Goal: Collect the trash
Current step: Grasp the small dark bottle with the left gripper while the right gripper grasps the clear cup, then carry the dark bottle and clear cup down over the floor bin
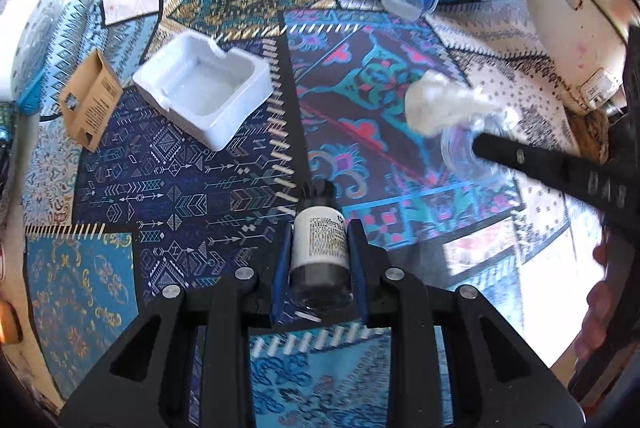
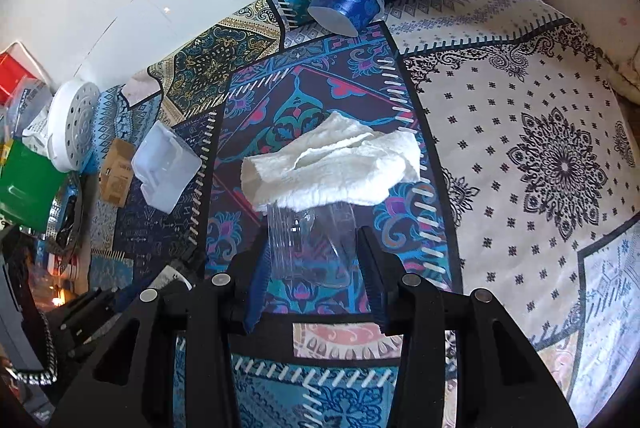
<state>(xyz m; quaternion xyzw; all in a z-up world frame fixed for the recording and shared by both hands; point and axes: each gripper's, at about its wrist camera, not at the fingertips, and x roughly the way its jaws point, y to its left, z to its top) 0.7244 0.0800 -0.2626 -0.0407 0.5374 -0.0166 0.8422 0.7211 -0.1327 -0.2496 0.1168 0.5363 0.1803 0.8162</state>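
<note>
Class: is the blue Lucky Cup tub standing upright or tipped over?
Tipped over. The blue tub lies on its side on the patterned cloth, its white base facing the camera.

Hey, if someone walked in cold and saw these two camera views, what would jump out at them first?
Probably the loud patchwork cloth in blues, pinks and white that fills both views. Next, the left tool clamped on a small dark bottle with a white label. Then the right tool around a clear plastic cup with a crumpled white paper towel stuffed in its mouth.
</note>
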